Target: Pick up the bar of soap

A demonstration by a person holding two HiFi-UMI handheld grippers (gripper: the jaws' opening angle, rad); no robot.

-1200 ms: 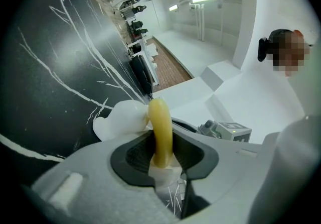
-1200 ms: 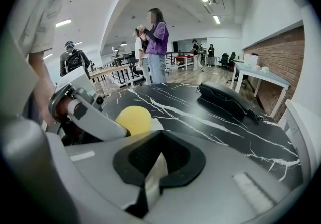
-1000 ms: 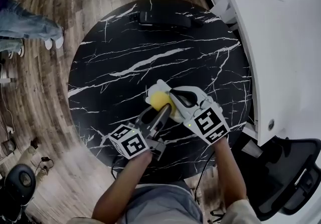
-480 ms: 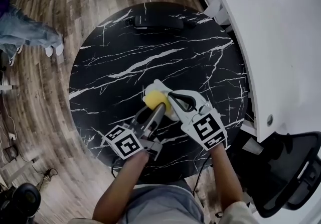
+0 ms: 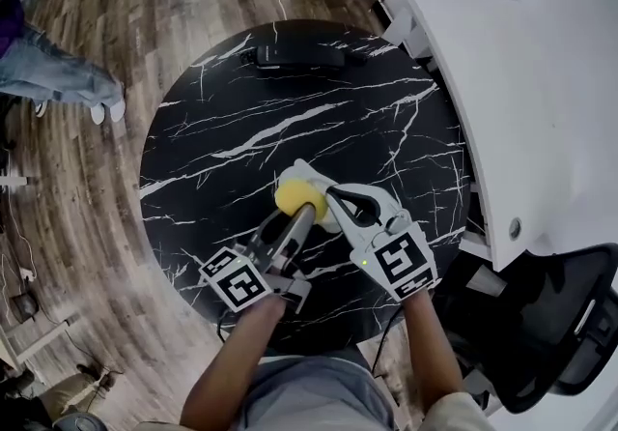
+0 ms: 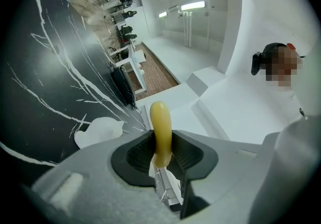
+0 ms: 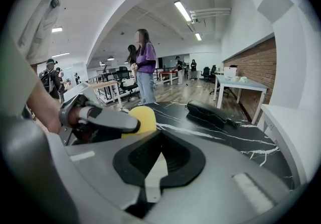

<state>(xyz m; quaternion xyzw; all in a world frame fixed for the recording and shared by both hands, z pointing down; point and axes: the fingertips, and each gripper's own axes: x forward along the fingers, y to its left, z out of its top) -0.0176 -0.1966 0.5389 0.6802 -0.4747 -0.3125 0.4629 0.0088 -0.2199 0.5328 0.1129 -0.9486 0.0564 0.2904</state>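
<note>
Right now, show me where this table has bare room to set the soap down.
The wide middle of the table, between the black device at the far rim and the bar of soap, is bare. The near side is crowded: left gripper on the soap, right gripper on the white dish.

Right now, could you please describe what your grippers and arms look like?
Both are light grey plastic handhelds. The left gripper and right gripper each carry a white cube with black square markers at the rear, and their tongs have black ribbed pads. A small green light glows on the right one. Both forearms are bare.
</note>
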